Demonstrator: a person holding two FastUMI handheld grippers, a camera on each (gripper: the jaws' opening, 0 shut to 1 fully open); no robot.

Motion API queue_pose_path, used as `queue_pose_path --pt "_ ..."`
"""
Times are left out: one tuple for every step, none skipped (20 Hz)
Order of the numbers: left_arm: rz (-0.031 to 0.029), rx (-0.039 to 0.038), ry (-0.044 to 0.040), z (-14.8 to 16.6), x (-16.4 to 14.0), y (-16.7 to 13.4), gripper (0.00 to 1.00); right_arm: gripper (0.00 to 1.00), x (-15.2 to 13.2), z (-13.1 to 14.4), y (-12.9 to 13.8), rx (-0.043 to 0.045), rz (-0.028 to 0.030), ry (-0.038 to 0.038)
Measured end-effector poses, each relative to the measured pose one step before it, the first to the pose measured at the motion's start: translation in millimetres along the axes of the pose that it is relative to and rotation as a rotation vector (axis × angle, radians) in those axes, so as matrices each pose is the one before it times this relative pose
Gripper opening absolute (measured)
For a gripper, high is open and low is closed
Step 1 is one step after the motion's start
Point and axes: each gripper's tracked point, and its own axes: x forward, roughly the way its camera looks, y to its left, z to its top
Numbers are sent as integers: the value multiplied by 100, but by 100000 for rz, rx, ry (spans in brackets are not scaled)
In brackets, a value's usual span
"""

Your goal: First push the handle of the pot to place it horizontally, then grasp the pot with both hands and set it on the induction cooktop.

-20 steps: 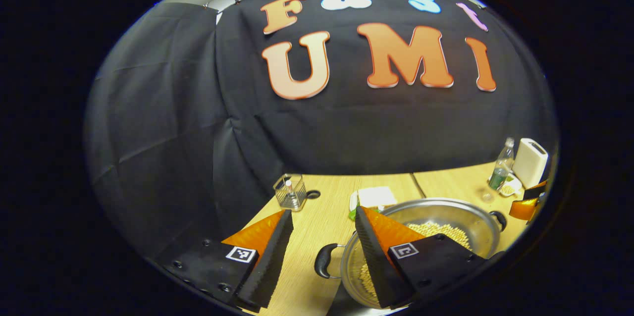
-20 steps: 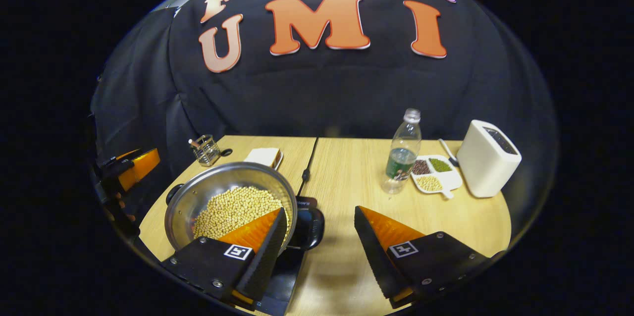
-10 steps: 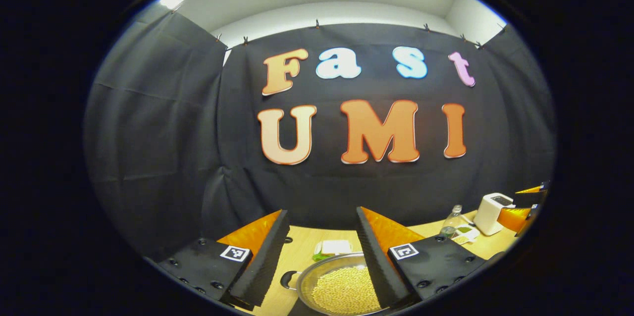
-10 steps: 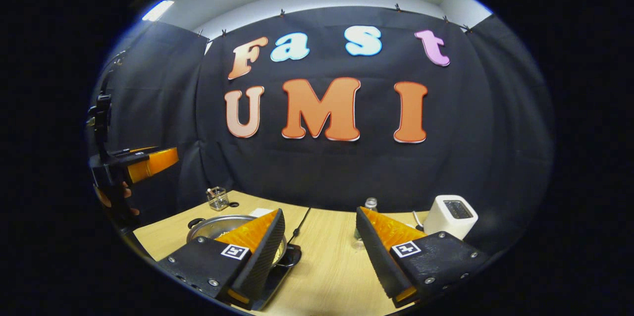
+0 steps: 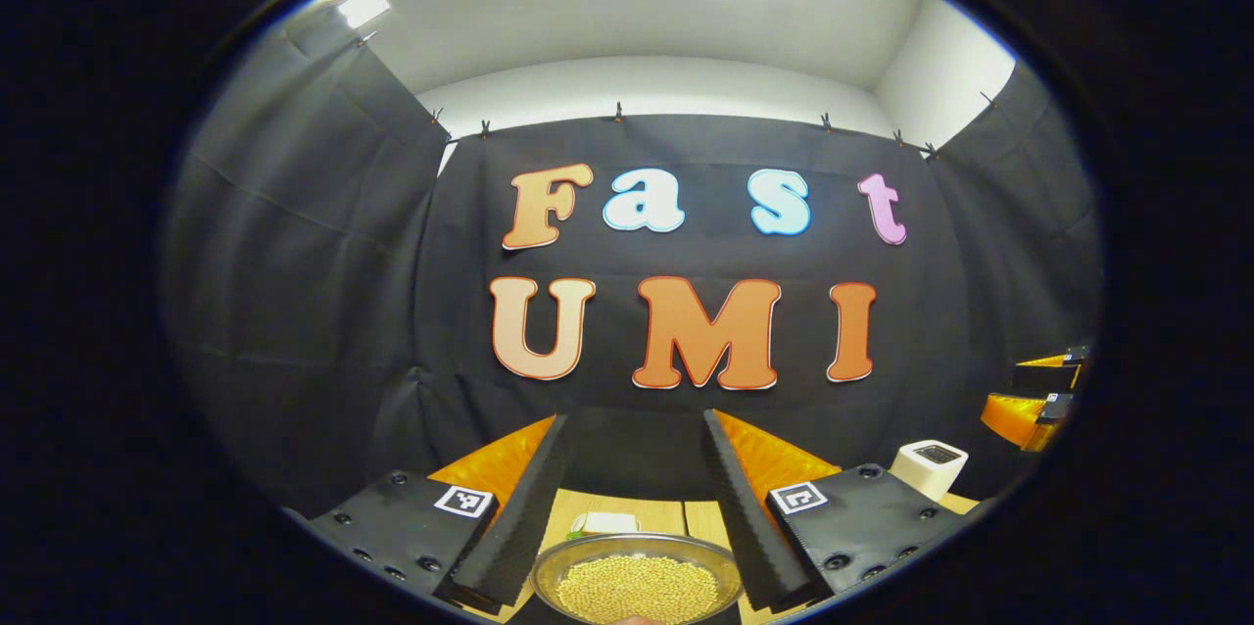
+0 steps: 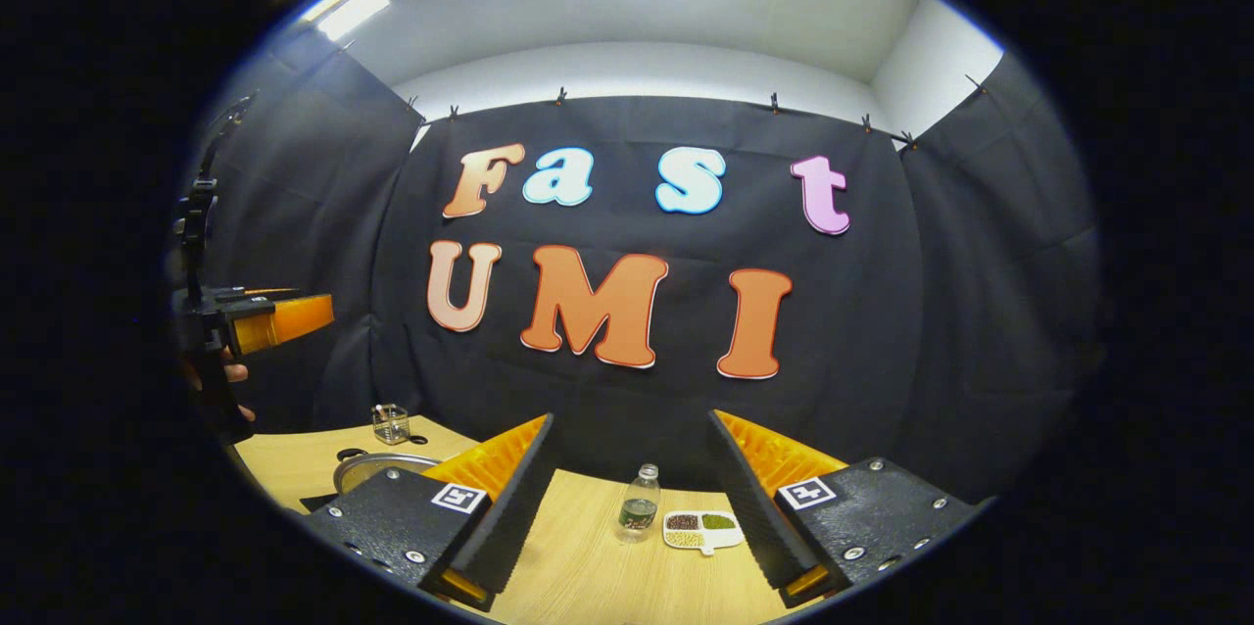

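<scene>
Pot (image 5: pixel 635 586) with yellow beans sits low on the bench (image 6: pixel 588 566), and in the left gripper view it shows between and below the fingers of the left claw (image 5: pixel 637 498). A second ago both claws were down at the pot's two handles; now both have risen and pulled back, and their cameras look at the booth wall. I judge that the pot is already set down on the dark cooktop and released, so the task looks finished or almost. Left claw stands apart and holds nothing. Right claw (image 6: pixel 632 498) is also apart and empty; from it the pot's rim appears far left, behind its left finger. Farther on the bench stand a bottle (image 6: pixel 639 505), a divided dish (image 6: pixel 703 529) and a toaster (image 5: pixel 929 466).
</scene>
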Motion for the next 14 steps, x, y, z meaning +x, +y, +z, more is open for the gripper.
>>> queue_pose_path --pt "788 1096 -1923 946 -238 -16 87 93 -294 567 -30 -880 1636 -2145" --pt "563 1413 -1841 747 -81 -121 87 93 -166 299 -60 -1330 881 -908" --pt "673 970 -1499 706 -170 -195 88 93 -154 178 -406 -967 -995 -533" --pt "19 262 -1157 543 -291 -315 90 94 -26 452 -364 -499 -1009 -1339" --pt "-125 -316 -268 341 -315 -431 87 95 -24 483 -121 -69 -916 -1557" --pt "71 -792 255 67 -196 -215 90 98 -103 448 -341 367 -734 -1584" --pt "-92 -1118 104 138 -124 -291 90 95 -305 610 -285 511 -223 -1690" --pt "-357 -1134 -468 428 51 -293 90 95 -106 436 -237 446 405 -1488" --pt "-499 -840 -975 393 -84 -273 90 95 -383 222 -18 354 1032 -579" --pt "-478 -350 -629 240 -306 -133 90 95 -160 -69 90 165 977 243" --pt "-329 -88 -780 307 10 -214 93 95 -131 64 -332 -51 101 136" --pt "-163 225 -453 169 55 -336 94 95 60 119 -191 -563 -220 -125" --pt "60 169 -58 52 41 -222 94 95 -40 66 -340 -788 -734 122" --pt "-451 -139 349 16 13 -370 94 95 -43 97 -112 -791 -831 258"
